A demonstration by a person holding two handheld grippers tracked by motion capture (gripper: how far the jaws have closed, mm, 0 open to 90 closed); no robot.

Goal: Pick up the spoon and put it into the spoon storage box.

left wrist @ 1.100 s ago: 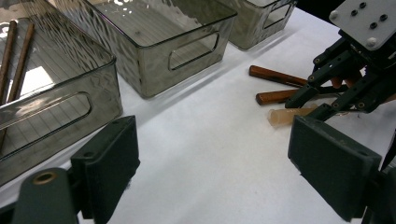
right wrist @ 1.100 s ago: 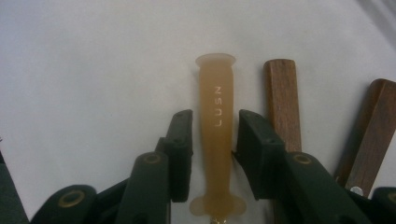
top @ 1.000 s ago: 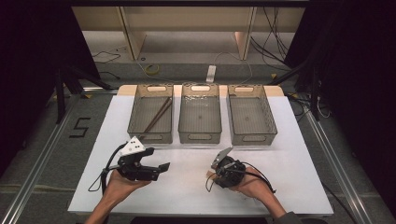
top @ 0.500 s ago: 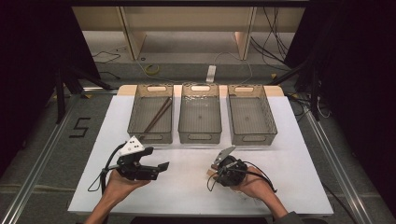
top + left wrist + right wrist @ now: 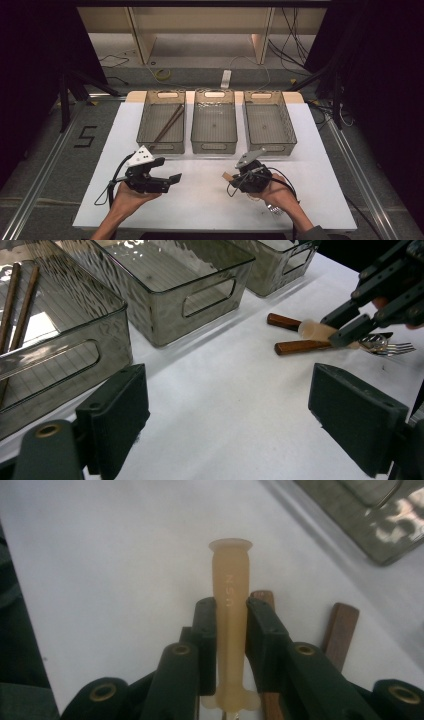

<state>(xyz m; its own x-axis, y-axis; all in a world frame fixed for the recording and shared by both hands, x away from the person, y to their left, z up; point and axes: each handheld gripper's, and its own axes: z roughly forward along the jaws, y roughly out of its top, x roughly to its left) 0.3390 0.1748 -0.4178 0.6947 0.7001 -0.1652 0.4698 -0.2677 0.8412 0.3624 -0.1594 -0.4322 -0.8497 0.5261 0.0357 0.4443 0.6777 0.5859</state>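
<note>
Right gripper: black, matte, hard-edged jaws clamped on a pale cream handle. The handle is smooth, slightly translucent, round in section with a flared flat end, and faint raised letters run along it; it juts straight out ahead of the jaws. The jaws have just been closing, with this handle between them.

In the left gripper view the same handle sits just above two wooden handles, reddish brown, square-cut, satin finish, which lie on the table directly under the right gripper. Beside them, toward the holding hand, lie bright metal fork tines; which handle they belong to is hard to tell.

Left gripper: jaws wide apart, nothing between them, flat ribbed black pads facing each other. It is held well apart from the right gripper, level with it across the table.

Beyond both grippers stand three smoky grey transparent plastic bins in a row, rectangular, with cut-out handle slots and rippled walls. The bin ahead of the left gripper holds two thin dark brown sticks; the middle bin and the bin ahead of the right gripper lie further right.

Surface: white matte table, smooth. Room: grey floor with a black "5" marking, black curtains at the sides, cables and a pale wooden frame at the back.
</note>
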